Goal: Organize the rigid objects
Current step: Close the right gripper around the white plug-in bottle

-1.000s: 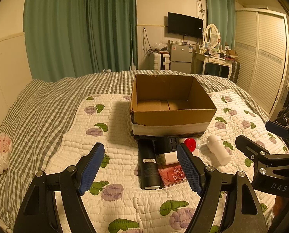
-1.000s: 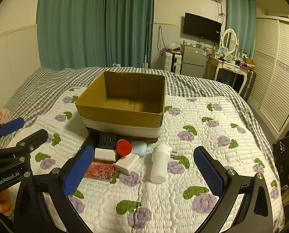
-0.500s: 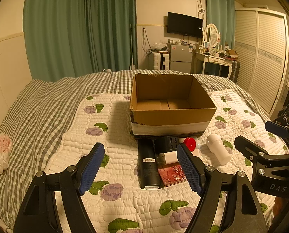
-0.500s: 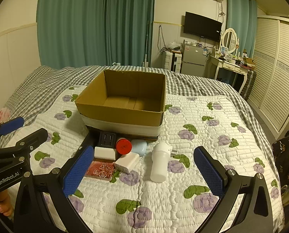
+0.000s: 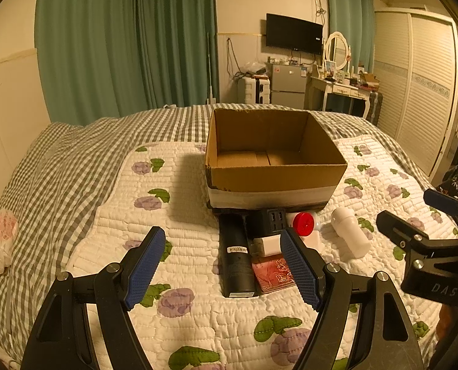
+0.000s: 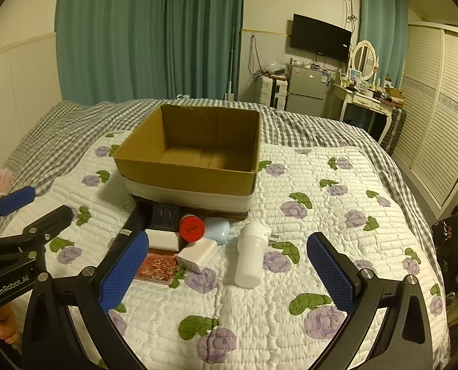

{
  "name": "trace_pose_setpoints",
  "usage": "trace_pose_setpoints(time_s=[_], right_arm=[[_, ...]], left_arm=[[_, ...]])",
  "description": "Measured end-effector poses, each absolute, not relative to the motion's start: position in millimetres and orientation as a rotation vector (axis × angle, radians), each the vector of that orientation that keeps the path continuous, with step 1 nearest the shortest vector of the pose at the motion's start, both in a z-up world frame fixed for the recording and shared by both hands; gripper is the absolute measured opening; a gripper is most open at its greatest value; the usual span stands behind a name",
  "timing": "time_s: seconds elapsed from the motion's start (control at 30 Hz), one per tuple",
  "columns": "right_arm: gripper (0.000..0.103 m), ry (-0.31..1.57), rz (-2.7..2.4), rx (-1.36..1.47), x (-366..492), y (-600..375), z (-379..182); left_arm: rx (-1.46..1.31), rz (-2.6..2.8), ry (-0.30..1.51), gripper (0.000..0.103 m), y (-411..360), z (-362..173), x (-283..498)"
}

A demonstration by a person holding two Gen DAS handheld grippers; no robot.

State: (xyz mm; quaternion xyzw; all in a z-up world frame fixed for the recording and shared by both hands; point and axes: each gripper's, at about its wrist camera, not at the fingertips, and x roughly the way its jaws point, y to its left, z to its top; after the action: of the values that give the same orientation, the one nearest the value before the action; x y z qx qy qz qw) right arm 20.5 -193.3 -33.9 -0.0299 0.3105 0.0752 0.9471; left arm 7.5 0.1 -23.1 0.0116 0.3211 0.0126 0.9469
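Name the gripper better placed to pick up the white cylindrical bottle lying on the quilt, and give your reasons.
Right. The white cylindrical bottle lies between the open jaws of the right gripper, directly ahead. In the left wrist view it sits off to the right, outside the left gripper, whose open jaws frame the long black box instead.

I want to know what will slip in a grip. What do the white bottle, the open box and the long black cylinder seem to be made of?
White bottle: probably plastic, smooth and matte, with an even, soft sheen. Open box: corrugated cardboard, brown and dull, with a rough top edge and a pale band, perhaps tape. Long black cylinder: smooth dark casing with a small white label; plastic or metal, unclear.
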Motion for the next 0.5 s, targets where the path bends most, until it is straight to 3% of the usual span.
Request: trace_pose_setpoints(time_s=[0.13, 0.37, 0.5], right_arm=[[0.102, 0.661, 0.146, -0.082, 32.8, -194.1, -43.4], [0.085, 0.831, 0.157, -0.092, 73.1, -196.4, -88.7], [0.081, 0.897, 0.142, -0.091, 91.1, -198.1, -107.2]], left_arm=[[0.028, 0.026, 0.676, 0.08, -0.9, -31.2, 15.7], [0.05, 0.002, 0.762, 0.08, -9.5, -63.9, 39.1], [0.045, -0.031, 0.822, 0.08, -14.9, -81.5, 55.5]])
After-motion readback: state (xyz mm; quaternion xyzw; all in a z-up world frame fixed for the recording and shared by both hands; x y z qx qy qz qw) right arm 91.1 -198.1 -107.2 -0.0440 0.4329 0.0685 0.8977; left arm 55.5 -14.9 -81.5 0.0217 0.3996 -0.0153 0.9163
